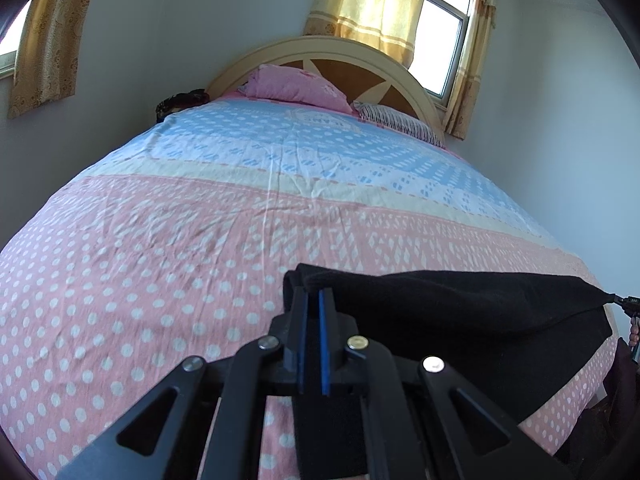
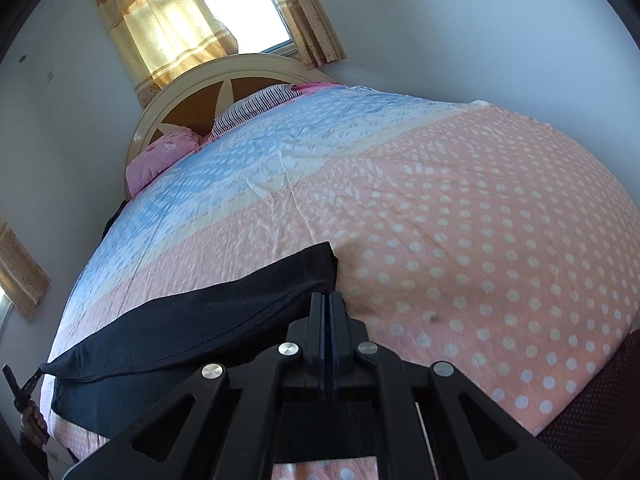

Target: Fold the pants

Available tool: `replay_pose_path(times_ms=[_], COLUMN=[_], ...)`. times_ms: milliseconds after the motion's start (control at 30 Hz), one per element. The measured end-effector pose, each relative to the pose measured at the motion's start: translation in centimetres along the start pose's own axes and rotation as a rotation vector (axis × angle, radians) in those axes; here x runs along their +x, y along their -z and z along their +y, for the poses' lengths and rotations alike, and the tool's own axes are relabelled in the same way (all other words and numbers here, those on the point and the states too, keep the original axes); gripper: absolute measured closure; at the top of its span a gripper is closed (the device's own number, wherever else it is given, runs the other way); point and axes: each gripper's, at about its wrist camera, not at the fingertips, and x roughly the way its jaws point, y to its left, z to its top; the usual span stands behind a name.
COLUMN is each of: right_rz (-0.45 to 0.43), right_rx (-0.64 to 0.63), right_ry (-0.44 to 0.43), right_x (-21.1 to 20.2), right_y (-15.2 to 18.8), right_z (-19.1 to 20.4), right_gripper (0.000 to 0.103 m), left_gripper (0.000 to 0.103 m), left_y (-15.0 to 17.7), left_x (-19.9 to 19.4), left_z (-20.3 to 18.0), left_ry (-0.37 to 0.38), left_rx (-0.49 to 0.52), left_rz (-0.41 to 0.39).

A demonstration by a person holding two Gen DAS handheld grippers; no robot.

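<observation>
Black pants [image 1: 460, 308] hang stretched in a band between my two grippers, low over the near part of the bed. In the left wrist view my left gripper [image 1: 314, 294] is shut on one end of the cloth, and the right gripper [image 1: 622, 302] pinches the other end at the far right. In the right wrist view the pants [image 2: 180, 328] run leftward from my right gripper [image 2: 329, 298], which is shut on their corner, to the left gripper [image 2: 34, 378] at the frame's edge. The lower part of the cloth drapes onto the sheet.
The bed's sheet [image 1: 160, 260] is pink with white dots near me and blue farther off. A pink pillow [image 1: 296, 86] and a striped pillow [image 1: 396, 120] lie by the arched headboard [image 1: 320, 46]. Curtained windows [image 1: 444, 40] sit behind. A hand [image 2: 32, 416] holds the left gripper.
</observation>
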Motion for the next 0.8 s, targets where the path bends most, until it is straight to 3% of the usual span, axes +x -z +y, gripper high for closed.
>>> replay_pose_path(times_ms=[100, 233, 300, 333, 367, 533, 667, 800], right_rz=[0.05, 0.045, 0.003, -0.021, -0.049, -0.118, -0.081, 0.014], right_rx=[-0.01, -0.116, -0.161, -0.19, -0.21, -0.383, -0.53, -0.719], right_ry=[0.005, 0.116, 0.155, 0.15, 0.138, 0.074, -0.019, -0.105], right_x=[0.4, 0.3, -0.8, -1.6, -2.4, -4.8, -3.8, -1.1], right_y=[0.9, 1.6, 1.4, 1.3, 1.2, 0.9, 2.7, 7.1], right_z=[-0.2, 1.6, 3.1, 4.1, 5.0, 11.7, 18.5, 26.2], right_gripper=[0.101, 0.097, 0.072, 0.044, 0.034, 0.034, 0.034, 0.034], left_gripper=[0.099, 0.099, 0.099, 0.099, 0.099, 0.083, 0.053, 0.051], left_y=[0.8, 1.6, 1.7, 1.6, 1.6, 1.6, 2.3, 2.6], left_x=[0.1, 1.0, 1.0, 0.8, 0.5, -1.4, -1.4, 0.1], left_z=[0.4, 0.8, 0.8, 0.9, 1.0, 0.6, -1.5, -3.1], left_ry=[-0.043, -0.099, -0.099, -0.111, -0.112, -0.122, -0.107, -0.128], left_rx=[0.015, 0.033, 0.027, 0.02, 0.017, 0.02, 0.08, 0.149], left_rz=[0.014, 0.043, 0.05, 0.05, 0.05, 0.036, 0.062, 0.087])
